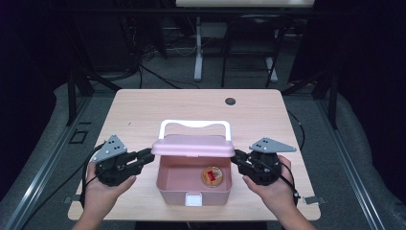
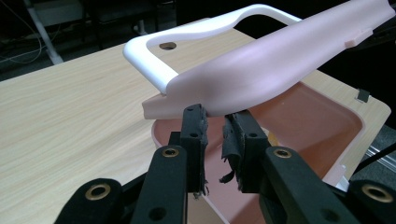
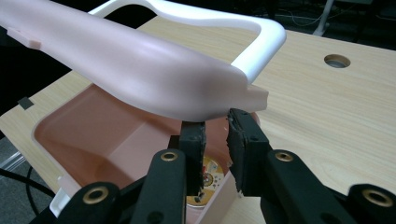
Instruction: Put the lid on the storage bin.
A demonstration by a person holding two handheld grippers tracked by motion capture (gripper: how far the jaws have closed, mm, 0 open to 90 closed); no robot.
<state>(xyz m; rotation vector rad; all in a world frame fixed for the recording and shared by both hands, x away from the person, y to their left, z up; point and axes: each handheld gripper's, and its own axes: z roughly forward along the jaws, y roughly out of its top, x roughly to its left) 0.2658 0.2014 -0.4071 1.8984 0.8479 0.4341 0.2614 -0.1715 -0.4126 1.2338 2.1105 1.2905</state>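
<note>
**Lid half raised over the pink box**

I had the pink lidded box (image 1: 194, 184) at the table's (image 1: 143, 110) near centre, its lid (image 1: 194, 146) part-raised and its white handle (image 1: 195, 125) at 12 o'clock. My left gripper (image 1: 149, 155) stood at 9 o'clock, my right gripper (image 1: 235, 157) at 3 o'clock, each with jaws narrowed under a lid end; whether the pads pressed it, I could not tell. A round tin (image 1: 212, 175) lay inside. I judged the opening half done, with the lid yet to swing fully back.
</note>
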